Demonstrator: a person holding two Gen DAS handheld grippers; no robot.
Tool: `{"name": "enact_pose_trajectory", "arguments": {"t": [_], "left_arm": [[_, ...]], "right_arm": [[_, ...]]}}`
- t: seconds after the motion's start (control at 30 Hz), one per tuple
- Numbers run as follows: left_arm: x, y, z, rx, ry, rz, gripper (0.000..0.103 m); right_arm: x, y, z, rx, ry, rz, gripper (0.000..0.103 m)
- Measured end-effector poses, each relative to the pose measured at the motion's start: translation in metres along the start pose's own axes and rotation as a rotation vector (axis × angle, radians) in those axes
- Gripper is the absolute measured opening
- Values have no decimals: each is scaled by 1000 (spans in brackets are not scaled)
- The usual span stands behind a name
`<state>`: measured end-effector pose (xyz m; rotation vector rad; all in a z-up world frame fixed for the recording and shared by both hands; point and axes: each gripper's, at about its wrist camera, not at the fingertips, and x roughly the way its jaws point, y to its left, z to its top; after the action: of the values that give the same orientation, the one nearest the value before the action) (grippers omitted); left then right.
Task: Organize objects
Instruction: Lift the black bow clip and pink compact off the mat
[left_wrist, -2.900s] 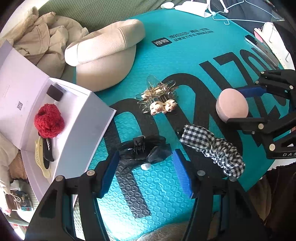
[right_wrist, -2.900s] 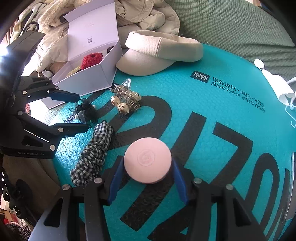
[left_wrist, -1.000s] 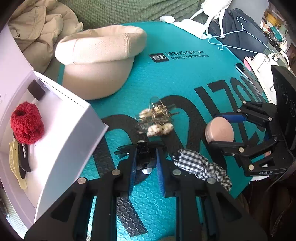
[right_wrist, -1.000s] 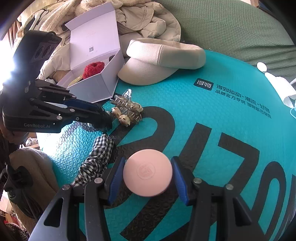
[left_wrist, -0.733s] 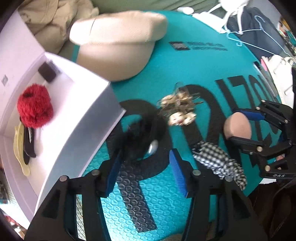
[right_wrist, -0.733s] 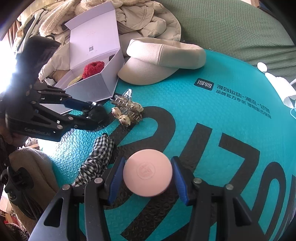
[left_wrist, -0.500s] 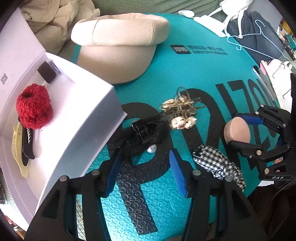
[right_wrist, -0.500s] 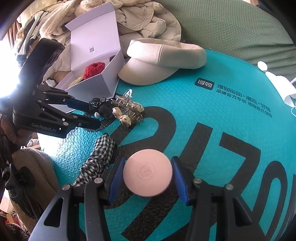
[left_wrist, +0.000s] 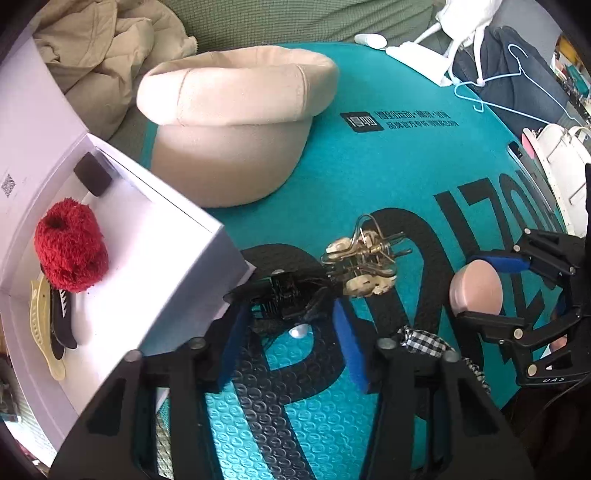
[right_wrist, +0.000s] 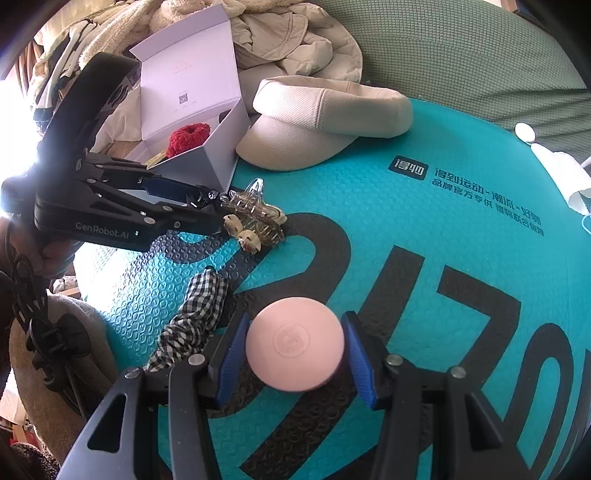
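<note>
My left gripper (left_wrist: 291, 332) is open around a black claw hair clip (left_wrist: 284, 295) lying on the teal mat (left_wrist: 369, 173) beside the open white box (left_wrist: 173, 273). The box holds a red scrunchie (left_wrist: 70, 251), a yellow clip (left_wrist: 40, 332) and a black clip. A clear and gold hair clip (left_wrist: 365, 258) lies just past the black one. A checked scrunchie (right_wrist: 199, 317) lies between the grippers. My right gripper (right_wrist: 295, 350) has its blue pads on both sides of a round pink case (right_wrist: 295, 343), also visible in the left wrist view (left_wrist: 476, 291).
A beige cap (left_wrist: 236, 122) rests on the mat behind the clips. A beige jacket (right_wrist: 295, 37) is piled behind the box. White cloth and a blue hanger (left_wrist: 491, 88) lie at the far right. A green cushion (right_wrist: 461, 62) borders the mat.
My left gripper shut on the black clip, then opened; the clip now lies nearer the box and the clear clip. My right gripper stayed still on the pink case.
</note>
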<state>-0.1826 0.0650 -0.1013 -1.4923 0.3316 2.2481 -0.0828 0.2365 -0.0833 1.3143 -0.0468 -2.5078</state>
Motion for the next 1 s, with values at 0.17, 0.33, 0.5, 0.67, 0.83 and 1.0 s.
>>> {"name": "enact_pose_trajectory", "arguments": {"t": [0.17, 0.33, 0.5, 0.67, 0.83, 1.0], "left_arm": [[2, 1, 3, -21, 15, -13, 28], [-6, 7, 3, -75, 12, -82, 21], [-12, 1, -1, -65, 1, -79, 18], [-24, 11, -15, -122, -5, -72, 18], [-45, 27, -27, -172, -31, -86, 18], [-69, 42, -40, -213, -54, -54, 18]], "right_arm": [[0, 0, 1, -8, 3, 0, 52], [-4, -2, 2, 2, -4, 5, 52], [-11, -2, 6, 5, -26, 8, 52], [-16, 2, 8, -7, -34, 20, 52], [-22, 12, 14, -30, -55, 43, 52], [-27, 33, 22, -81, -68, 75, 52]]}}
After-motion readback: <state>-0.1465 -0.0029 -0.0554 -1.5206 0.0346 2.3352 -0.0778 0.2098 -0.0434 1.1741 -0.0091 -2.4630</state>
